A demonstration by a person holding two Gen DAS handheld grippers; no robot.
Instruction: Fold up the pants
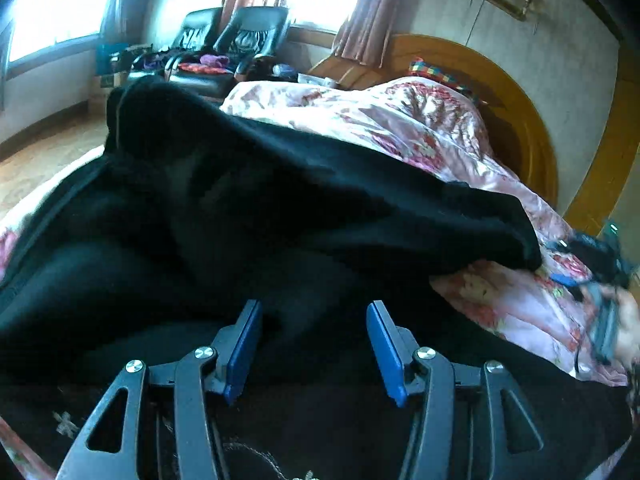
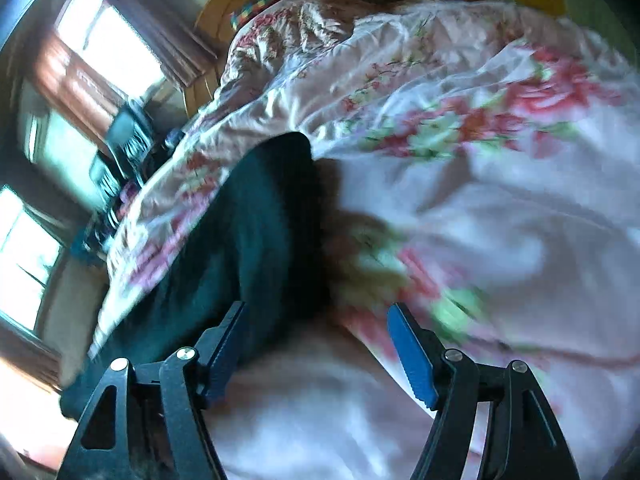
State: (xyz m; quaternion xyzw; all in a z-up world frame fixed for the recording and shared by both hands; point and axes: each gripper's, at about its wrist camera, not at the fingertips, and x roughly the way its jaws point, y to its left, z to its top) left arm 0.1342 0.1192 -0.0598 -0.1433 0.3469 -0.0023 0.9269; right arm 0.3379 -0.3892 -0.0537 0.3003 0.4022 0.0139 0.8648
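Black pants lie on floral bedding, both tools gaping empty.

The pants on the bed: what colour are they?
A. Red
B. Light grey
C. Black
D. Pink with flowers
C: the pants are black, and they lie on the pink flowered bedspread.
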